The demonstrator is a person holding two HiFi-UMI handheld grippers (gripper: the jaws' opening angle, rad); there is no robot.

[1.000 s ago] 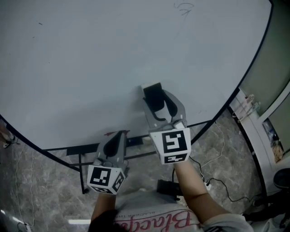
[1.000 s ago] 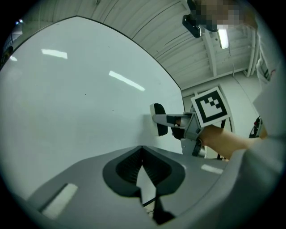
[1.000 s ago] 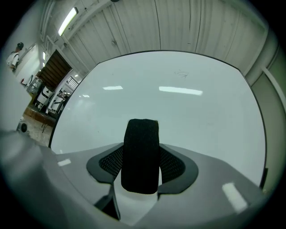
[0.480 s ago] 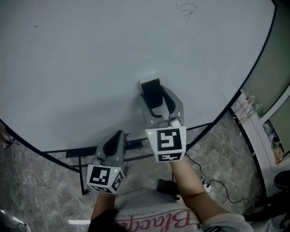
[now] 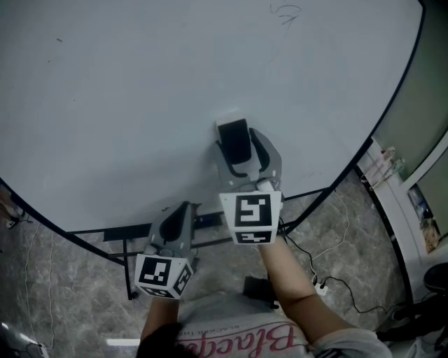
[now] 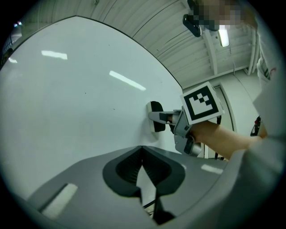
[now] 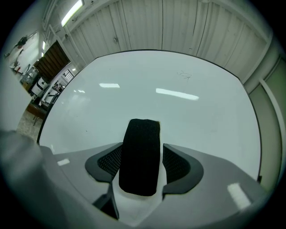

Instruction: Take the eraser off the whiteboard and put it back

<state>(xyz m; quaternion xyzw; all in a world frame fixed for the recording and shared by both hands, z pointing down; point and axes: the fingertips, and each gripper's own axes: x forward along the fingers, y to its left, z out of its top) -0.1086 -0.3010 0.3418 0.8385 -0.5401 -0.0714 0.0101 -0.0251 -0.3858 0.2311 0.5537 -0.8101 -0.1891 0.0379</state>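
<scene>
whiteboard (image 5: pixel 140 105), bare but for a faint scribble (image 5: pixel 285 12) near its top, stands over a grey marbled floor (image 5: pixel 350 231) strung with cables (image 5: pixel 336 283). the black eraser (image 5: pixel 234 138) sits against it between the jaws of the right gripper (image 5: pixel 239 145), which have just been opening and stand clear of it. the left gripper (image 5: pixel 183 208) hangs by the board's lower edge, jaws closed on nothing.

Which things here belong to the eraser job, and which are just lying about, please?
Job:
eraser
whiteboard
right gripper, whose fingers have just been opening, with the eraser between them

Lying about:
left gripper, shut
cables
scribble
</scene>
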